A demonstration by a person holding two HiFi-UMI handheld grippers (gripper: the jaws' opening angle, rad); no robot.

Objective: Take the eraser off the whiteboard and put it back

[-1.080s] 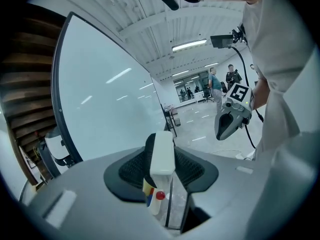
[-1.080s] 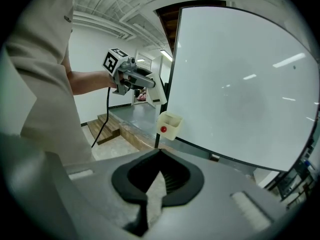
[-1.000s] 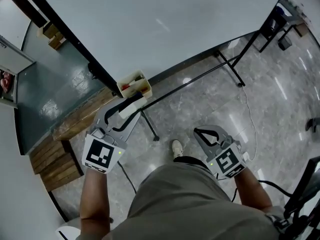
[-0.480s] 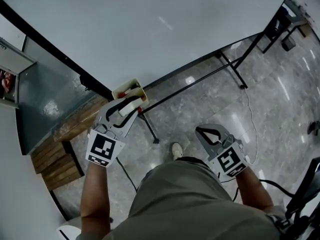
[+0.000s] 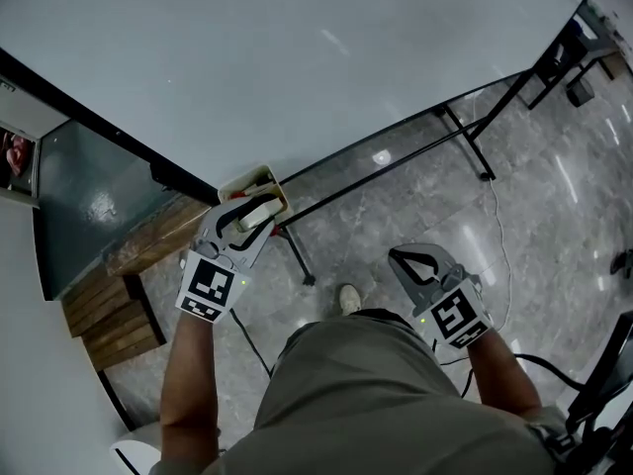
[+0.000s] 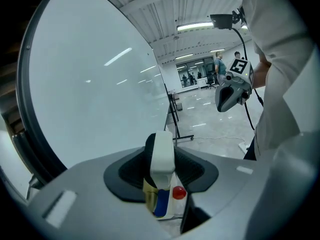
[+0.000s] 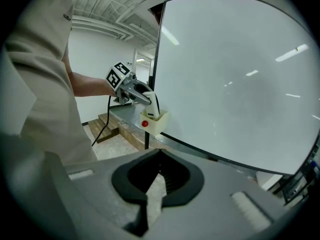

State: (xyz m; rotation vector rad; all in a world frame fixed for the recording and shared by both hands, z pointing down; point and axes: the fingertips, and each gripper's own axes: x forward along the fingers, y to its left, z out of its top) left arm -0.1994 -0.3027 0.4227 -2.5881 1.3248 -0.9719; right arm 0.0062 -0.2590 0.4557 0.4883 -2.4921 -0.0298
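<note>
**A:** Start big. Where does everything sit?

**B:** The whiteboard [image 5: 297, 57] fills the upper half of the head view. A small open box [image 5: 259, 177] hangs at its lower left corner, around 10 o'clock from the middle of the view.

**A:** And the eraser?

**B:** The eraser [image 5: 255, 212] is off the board, pinched in the left gripper [image 5: 247, 216]. The jaws press on its two long sides, and its long axis runs along them, out past the tips.

**A:** Which way is the box from that gripper?

**B:** At about 1 o'clock in the head view, just beyond the tips and a little under them. From the right gripper view, the eraser's lower end hangs at the mouth of the box. I can't tell whether it touches the rim.

**A:** Is the box empty?

**B:** No. The left gripper view shows a red cap [image 6: 179, 192] and a blue marker [image 6: 161, 202] inside, so I'd judge the free room to be on the side toward the board.

**A:** The other hand?

**B:** The right gripper [image 5: 398, 257] is at 4 o'clock, well apart, with its jaws pressed together on nothing. The left is much the nearer, so I'd say the move is its alone: ease the eraser end-first toward 1 o'clock.
</note>
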